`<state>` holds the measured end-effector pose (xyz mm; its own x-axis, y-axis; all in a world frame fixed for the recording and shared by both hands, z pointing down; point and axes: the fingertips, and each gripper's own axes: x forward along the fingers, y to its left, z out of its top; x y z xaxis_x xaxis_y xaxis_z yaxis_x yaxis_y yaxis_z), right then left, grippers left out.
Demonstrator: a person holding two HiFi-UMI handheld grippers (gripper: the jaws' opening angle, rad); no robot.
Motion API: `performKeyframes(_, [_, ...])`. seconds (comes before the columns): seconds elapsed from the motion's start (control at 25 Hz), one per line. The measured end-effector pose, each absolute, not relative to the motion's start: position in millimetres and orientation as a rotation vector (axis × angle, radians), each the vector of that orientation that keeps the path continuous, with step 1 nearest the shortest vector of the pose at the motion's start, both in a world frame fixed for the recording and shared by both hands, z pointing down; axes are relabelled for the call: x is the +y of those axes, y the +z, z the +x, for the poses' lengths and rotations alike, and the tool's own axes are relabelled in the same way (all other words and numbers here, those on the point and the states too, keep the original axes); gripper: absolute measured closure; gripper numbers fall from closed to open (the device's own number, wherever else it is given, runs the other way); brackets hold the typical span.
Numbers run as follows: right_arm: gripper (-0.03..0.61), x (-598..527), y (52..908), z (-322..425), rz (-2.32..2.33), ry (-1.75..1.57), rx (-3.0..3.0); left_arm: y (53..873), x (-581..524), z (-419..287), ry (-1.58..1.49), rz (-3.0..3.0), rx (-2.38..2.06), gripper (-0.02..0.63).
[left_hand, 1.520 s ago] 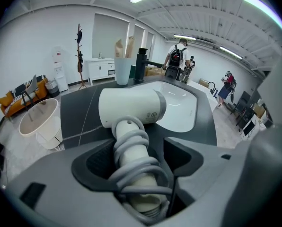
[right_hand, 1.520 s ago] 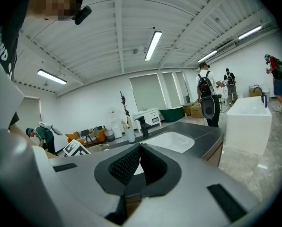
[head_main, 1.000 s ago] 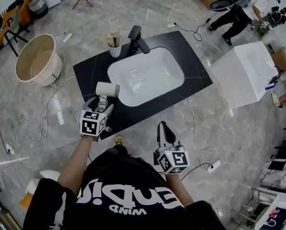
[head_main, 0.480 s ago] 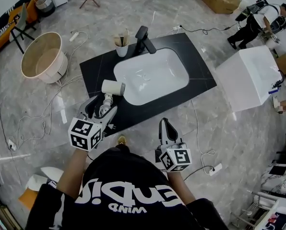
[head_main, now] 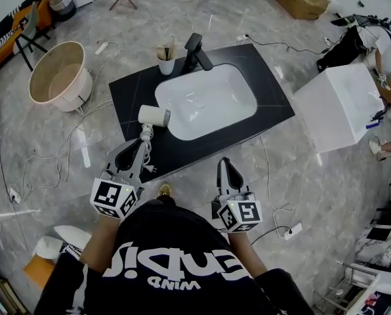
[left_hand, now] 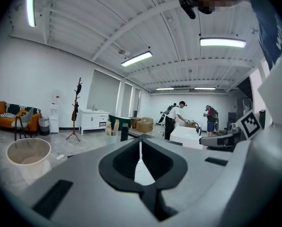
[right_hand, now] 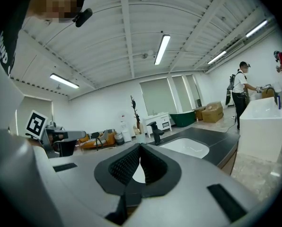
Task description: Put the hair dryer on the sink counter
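Observation:
The white hair dryer (head_main: 154, 116) lies on the black sink counter (head_main: 274, 100), just left of the white basin (head_main: 205, 102), with its handle and cord trailing toward the front edge. My left gripper (head_main: 138, 151) has pulled back from the handle. Its jaws are closing with nothing between them, and in the left gripper view the tips (left_hand: 140, 141) meet. My right gripper (head_main: 226, 168) hangs in front of the counter's front edge, shut and empty. The right gripper view looks over its joined tips (right_hand: 140, 147) at the basin (right_hand: 184, 148) and the black faucet (right_hand: 155, 132).
A black faucet (head_main: 197, 51) and a cup of brushes (head_main: 166, 62) stand at the counter's back. A round beige tub (head_main: 56, 79) sits on the floor at left, a white block basin (head_main: 336, 104) at right. Cables and a power strip (head_main: 292, 230) lie on the floor.
My left gripper has let go of the hair dryer, drawn back toward me and closed. The dryer stays on the counter. The right gripper has barely moved.

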<state>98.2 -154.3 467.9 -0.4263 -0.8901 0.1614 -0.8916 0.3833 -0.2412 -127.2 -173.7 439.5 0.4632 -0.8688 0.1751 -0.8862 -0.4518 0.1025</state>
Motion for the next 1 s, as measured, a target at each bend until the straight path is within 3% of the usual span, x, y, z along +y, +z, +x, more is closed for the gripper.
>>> performKeyframes(1.0, [0.555, -141, 480, 95, 1.666, 0.378, -2.584, 476, -152, -136, 0.108, 2.479, -1.598, 0.606])
